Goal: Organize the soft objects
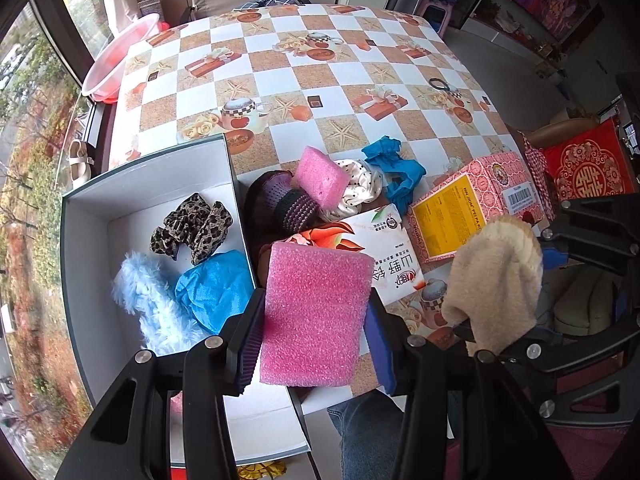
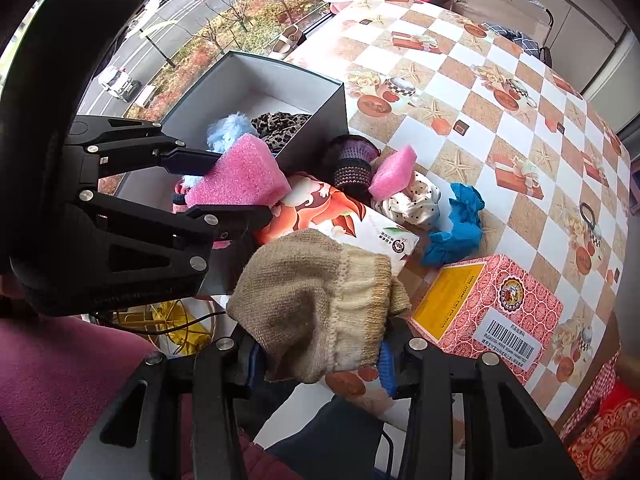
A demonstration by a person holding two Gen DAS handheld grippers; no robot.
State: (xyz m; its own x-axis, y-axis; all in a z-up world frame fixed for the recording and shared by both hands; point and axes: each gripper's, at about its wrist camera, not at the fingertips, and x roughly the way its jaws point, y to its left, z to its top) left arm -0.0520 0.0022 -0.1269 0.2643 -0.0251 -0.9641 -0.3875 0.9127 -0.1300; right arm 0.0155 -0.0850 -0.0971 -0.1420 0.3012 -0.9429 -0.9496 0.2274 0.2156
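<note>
While the left tool (image 1: 316, 316) is gripping a pink foam pad (image 1: 314, 316) between its two fingers, the lower edge of this pad is hiding behind the black frame of the tool, and the surface (image 1: 280, 68) under it is covered from view; the right tool (image 2: 320, 356) is closing on a beige knitted sock (image 2: 316, 312), whose toe end is disappearing between the blue pads, so I cannot see how deep it is sitting there. The foam pad is looking rectangular, thick and full of small bubbles; it is hanging above the near edge of the surface, just beside the white box (image 1: 80, 216). The sock is looking soft and ribbed, with a cream band and a yellowish cuff, and it is folding over the tool like a limp bag; it is hanging over the near edge of the surface, beside a pink patterned carton (image 2: 496, 312). Inside the white box a leopard scrunchie (image 1: 192, 228), a fluffy light-blue piece (image 1: 148, 300) and a blue crumpled cloth (image 1: 216, 288) are lying close together; the near part of the box is cut off by the left tool. On the surface a second pink foam piece (image 1: 322, 176) is leaning on a dark purple knitted thing (image 1: 280, 200), which is half hidden; a white dotted satin cloth (image 1: 360, 188) and a blue glove-like cloth (image 1: 396, 168) are lying just beside it; a flat packet with red flowers (image 1: 376, 240) is lying partly under the carton.
</note>
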